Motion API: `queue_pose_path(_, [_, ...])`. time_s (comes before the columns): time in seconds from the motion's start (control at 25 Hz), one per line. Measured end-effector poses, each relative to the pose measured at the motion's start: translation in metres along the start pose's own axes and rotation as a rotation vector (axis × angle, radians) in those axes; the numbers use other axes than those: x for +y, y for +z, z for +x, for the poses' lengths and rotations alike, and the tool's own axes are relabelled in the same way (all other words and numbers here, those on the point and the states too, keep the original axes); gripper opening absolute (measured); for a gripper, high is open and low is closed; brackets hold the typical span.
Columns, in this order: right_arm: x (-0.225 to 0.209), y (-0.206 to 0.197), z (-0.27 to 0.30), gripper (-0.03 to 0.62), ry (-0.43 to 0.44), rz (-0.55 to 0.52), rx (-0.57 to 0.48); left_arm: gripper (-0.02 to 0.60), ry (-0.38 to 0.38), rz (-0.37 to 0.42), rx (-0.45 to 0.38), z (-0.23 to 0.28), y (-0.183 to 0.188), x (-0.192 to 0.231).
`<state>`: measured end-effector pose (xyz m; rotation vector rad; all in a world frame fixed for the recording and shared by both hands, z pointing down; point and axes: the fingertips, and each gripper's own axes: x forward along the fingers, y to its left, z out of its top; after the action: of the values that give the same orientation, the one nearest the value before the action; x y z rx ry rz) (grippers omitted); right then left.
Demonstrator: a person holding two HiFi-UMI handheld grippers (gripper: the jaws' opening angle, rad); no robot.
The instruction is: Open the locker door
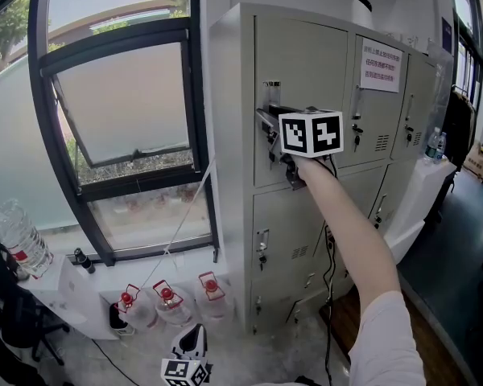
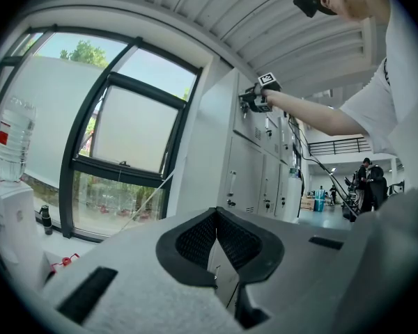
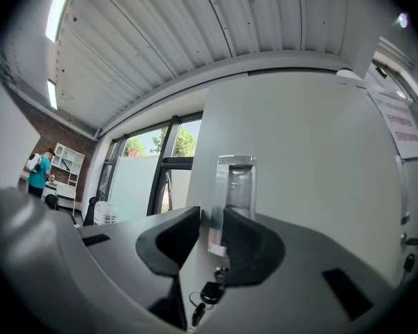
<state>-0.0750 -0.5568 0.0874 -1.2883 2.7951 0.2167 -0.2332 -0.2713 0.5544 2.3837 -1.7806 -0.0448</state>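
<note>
The grey locker (image 1: 306, 95) stands by the window, and its top left door carries a shiny upright handle (image 1: 272, 93) with keys (image 3: 207, 294) hanging in the lock below it. My right gripper (image 1: 269, 124) is held out level at that door. In the right gripper view its dark pads (image 3: 248, 245) sit on both sides of the handle (image 3: 230, 193), shut on it. The door lies flush with the cabinet. My left gripper (image 1: 187, 359) hangs low near the floor, far from the locker. In the left gripper view its pads (image 2: 195, 239) meet with nothing between them.
A tilted-open window (image 1: 121, 111) is left of the locker. Several water jugs with red caps (image 1: 165, 302) stand on the floor below it. A large bottle (image 1: 20, 236) sits at far left. A paper notice (image 1: 380, 64) hangs on the neighbouring door. A white table with bottles (image 1: 435, 145) stands at right.
</note>
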Motion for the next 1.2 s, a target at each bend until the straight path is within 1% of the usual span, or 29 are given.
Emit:
queue_pose_path(0.16, [0.002,0.001,-0.005,0.104,-0.005,0.009,0.004,0.003,-0.007,-0.002,-0.003,0.000,0.002,-0.002])
queue_pose_path(0.44, [0.005,0.003,-0.026,0.103,0.010,0.055,-0.023,0.003,-0.026,0.000,-0.003,-0.001,0.001,-0.005])
queue_pose_path(0.68, [0.008,0.006,-0.052,0.104,0.043,0.070,-0.020,0.003,-0.054,-0.006,-0.001,0.003,-0.001,-0.009])
queue_pose_path(0.76, [0.009,0.007,-0.061,0.104,0.053,0.074,-0.017,0.003,-0.069,-0.010,-0.002,0.006,0.001,-0.014])
queue_pose_path(1.04, [0.009,0.010,-0.095,0.106,0.057,0.041,-0.011,0.003,-0.144,-0.001,0.005,0.019,0.000,-0.036])
queue_pose_path(1.2, [0.002,0.012,-0.114,0.110,0.035,0.021,-0.006,0.002,-0.182,0.000,0.006,0.026,0.002,-0.048])
